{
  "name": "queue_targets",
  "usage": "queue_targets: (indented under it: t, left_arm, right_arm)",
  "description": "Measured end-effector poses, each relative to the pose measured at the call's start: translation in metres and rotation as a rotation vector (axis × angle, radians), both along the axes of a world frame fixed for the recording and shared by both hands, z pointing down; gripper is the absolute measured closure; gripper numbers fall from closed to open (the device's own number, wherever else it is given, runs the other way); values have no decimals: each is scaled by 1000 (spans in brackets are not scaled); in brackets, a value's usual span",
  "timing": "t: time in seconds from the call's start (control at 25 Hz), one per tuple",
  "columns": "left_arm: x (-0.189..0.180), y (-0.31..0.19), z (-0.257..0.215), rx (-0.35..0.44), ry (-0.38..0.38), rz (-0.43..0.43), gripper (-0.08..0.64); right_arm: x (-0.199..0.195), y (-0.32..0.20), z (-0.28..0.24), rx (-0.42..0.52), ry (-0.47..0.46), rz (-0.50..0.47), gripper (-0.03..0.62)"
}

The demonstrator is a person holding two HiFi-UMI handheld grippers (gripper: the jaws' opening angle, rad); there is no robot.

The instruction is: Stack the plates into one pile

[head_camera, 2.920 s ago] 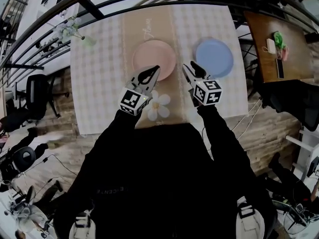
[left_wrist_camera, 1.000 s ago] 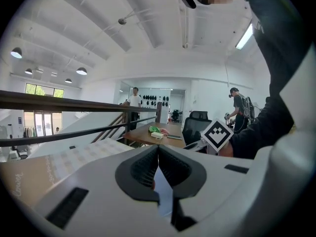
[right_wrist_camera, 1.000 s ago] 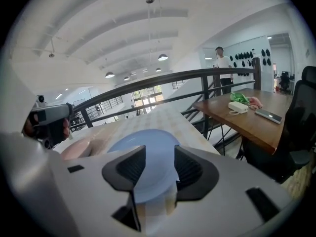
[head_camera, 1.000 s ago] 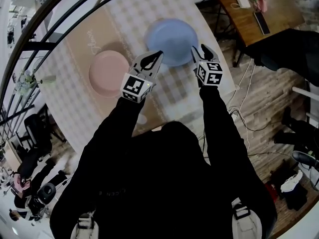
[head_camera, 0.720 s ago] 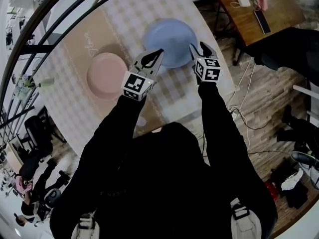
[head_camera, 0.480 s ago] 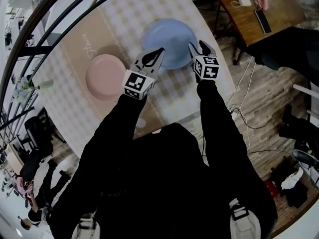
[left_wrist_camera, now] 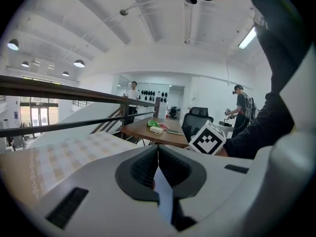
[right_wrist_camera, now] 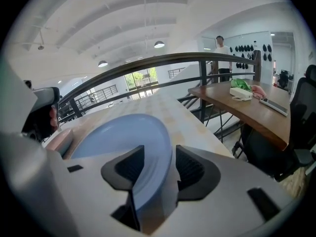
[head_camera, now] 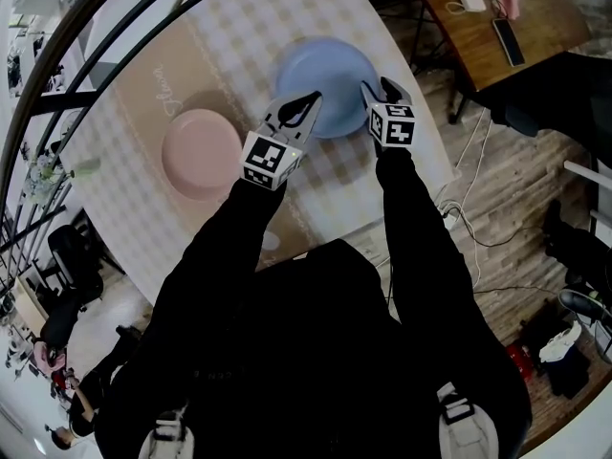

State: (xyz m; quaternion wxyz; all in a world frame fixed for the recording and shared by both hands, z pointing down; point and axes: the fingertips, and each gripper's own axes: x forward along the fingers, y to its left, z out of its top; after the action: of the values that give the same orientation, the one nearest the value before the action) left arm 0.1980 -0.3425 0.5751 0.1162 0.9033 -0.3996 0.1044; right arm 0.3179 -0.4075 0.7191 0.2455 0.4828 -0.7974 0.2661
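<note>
A blue plate [head_camera: 320,70] lies on the checked tablecloth [head_camera: 402,151], with a pink plate [head_camera: 199,153] to its left on the beige runner. My right gripper [head_camera: 376,86] is at the blue plate's right rim. In the right gripper view its jaws [right_wrist_camera: 159,152] stand open and wide, with the blue plate's rim [right_wrist_camera: 118,137] between them and a gap at the right pad. The pink plate [right_wrist_camera: 59,138] shows at the left there. My left gripper [head_camera: 308,98] hovers at the blue plate's near-left rim, and its jaws [left_wrist_camera: 158,149] are shut with nothing held.
The table's right edge [head_camera: 435,146] is close to my right gripper. Beyond it stands a wooden side table [head_camera: 478,17] with small items, and cables lie on the floor. A dark railing [head_camera: 57,46] runs behind the table. An office chair [left_wrist_camera: 197,122] and standing people are farther off.
Both grippers have edged forward toward the blue plate. The right gripper's jaws now straddle its right rim. The plates have not moved on the cloth.
</note>
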Motion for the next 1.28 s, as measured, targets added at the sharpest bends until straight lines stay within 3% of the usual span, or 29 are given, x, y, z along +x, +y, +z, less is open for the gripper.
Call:
queue_targets:
  t: [0.32,0.52,0.64,0.8,1.04,1.28]
  left_arm:
    - [4,-1,7,-19,4,3,540]
    - [3,2,9,-24,0,-1,540]
    - [2,5,6,-24,-4,-3,540]
    - [-3,10,2,-20,-12,-13,540]
    - [-12,18,-9,-8,-21,-27,540]
    - [-22,30,-21,12,-30,-38,540]
  right_arm:
    - [-4,-1,13,-31,28,-10,407]
    - [5,-4,17,-35,67,29,515]
    - [6,-1,16,-42,68,34,529]
    - [7,6,16,-70,12,69,545]
    - [10,10,3,-109,-153,188,574]
    - [10,13,-9,-117,-195,233,574]
